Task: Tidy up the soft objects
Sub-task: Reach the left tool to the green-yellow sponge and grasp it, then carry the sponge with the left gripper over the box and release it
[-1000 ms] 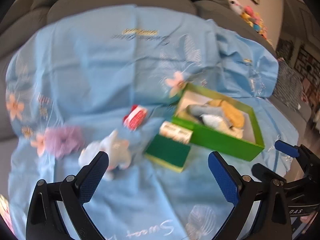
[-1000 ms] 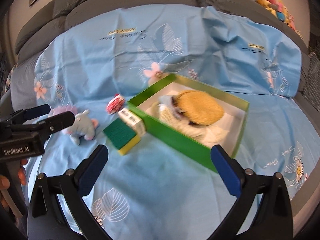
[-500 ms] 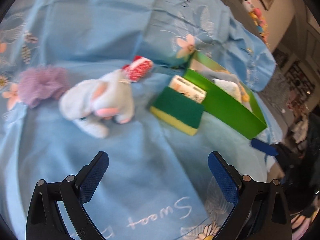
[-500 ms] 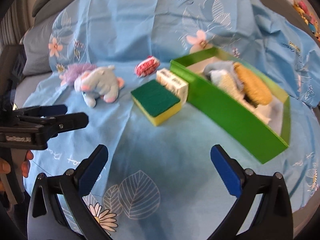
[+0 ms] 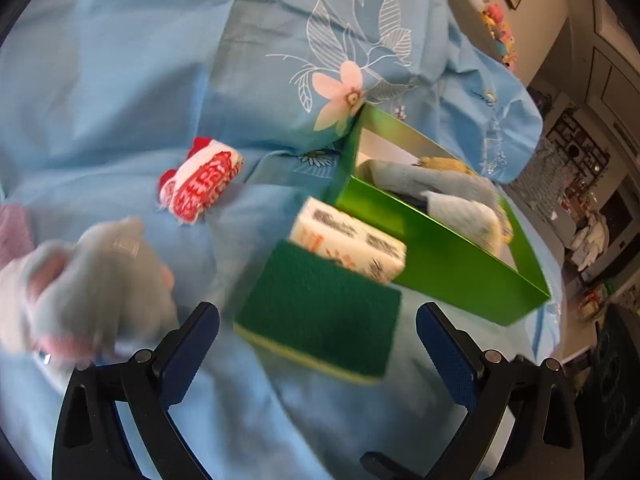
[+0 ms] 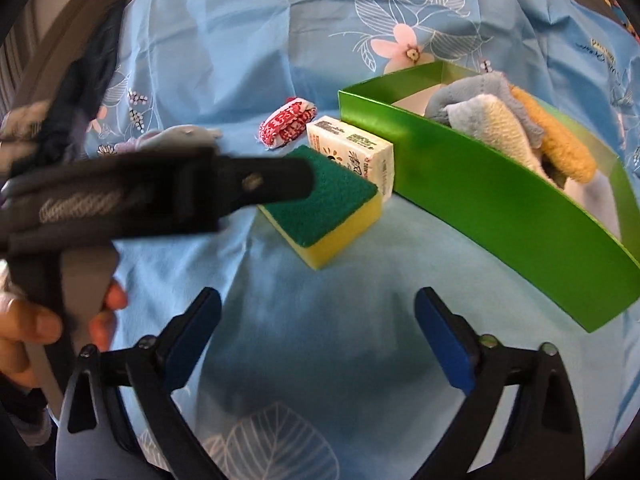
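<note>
A green-topped yellow sponge (image 5: 320,312) lies on the blue sheet just ahead of my left gripper (image 5: 318,344), which is open and straddles the sponge's near edge without touching it. A blurred white plush toy (image 5: 88,280) sits left of the left finger. Behind are a red-and-white pouch (image 5: 204,180) and a white tissue pack (image 5: 352,240) against the green box (image 5: 440,268), which holds folded cloths (image 5: 452,204). My right gripper (image 6: 320,334) hovers over bare sheet short of the sponge (image 6: 332,208); its jaws are closing with nothing between them. The left gripper (image 6: 296,180) reaches over the sponge's left side.
The blue flowered sheet (image 6: 320,360) covers a grey sofa. A person's hand (image 6: 24,332) holds the left gripper's handle at the lower left. Soft toys (image 5: 496,16) sit on the sofa back at the upper right. A purple fluffy thing (image 5: 12,232) shows at the left edge.
Both grippers have come down and closer to the sponge. The left gripper now has the sponge between its fingers' line and the plush at its left. The right jaws stand slightly narrower.
</note>
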`<action>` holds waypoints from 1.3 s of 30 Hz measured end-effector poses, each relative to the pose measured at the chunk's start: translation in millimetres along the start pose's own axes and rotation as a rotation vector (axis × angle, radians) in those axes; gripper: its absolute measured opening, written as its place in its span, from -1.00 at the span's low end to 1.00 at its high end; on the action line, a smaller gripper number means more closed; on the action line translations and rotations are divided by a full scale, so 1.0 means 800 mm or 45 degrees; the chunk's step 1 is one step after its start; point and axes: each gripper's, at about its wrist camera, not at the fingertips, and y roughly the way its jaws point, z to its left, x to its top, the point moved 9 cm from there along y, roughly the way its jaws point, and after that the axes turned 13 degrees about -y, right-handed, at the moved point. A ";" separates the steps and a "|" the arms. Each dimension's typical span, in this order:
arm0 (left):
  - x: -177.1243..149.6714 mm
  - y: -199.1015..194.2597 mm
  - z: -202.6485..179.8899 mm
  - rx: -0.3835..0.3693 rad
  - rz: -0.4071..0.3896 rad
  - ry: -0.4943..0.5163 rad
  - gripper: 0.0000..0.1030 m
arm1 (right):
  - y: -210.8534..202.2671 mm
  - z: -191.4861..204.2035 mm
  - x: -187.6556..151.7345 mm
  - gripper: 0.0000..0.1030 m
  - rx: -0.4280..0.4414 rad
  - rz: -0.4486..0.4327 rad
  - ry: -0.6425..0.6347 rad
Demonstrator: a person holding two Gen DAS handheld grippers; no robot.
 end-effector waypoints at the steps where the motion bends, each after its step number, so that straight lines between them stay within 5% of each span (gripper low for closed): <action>1: 0.003 0.005 0.001 0.005 0.011 0.001 0.93 | 0.005 -0.001 0.002 0.68 0.002 0.003 0.004; 11: -0.002 0.028 0.023 0.002 0.125 -0.028 0.53 | 0.047 -0.010 0.024 0.19 0.008 0.065 -0.002; 12: -0.005 0.026 0.020 -0.010 0.133 -0.022 0.36 | 0.048 -0.010 0.026 -0.01 0.002 0.065 -0.011; 14: -0.008 0.025 0.019 -0.015 0.136 -0.008 0.32 | 0.053 -0.008 0.030 -0.23 0.001 0.072 -0.035; 18: -0.011 0.019 0.017 -0.018 0.138 -0.008 0.22 | 0.054 -0.001 0.035 -0.35 0.004 0.072 -0.089; 28: -0.019 -0.051 -0.044 -0.022 0.031 0.140 0.22 | -0.013 0.004 0.029 -0.38 0.045 -0.043 -0.101; 39: 0.043 -0.052 -0.177 -0.066 -0.057 0.290 0.22 | -0.097 -0.075 0.067 -0.37 -0.066 -0.226 -0.032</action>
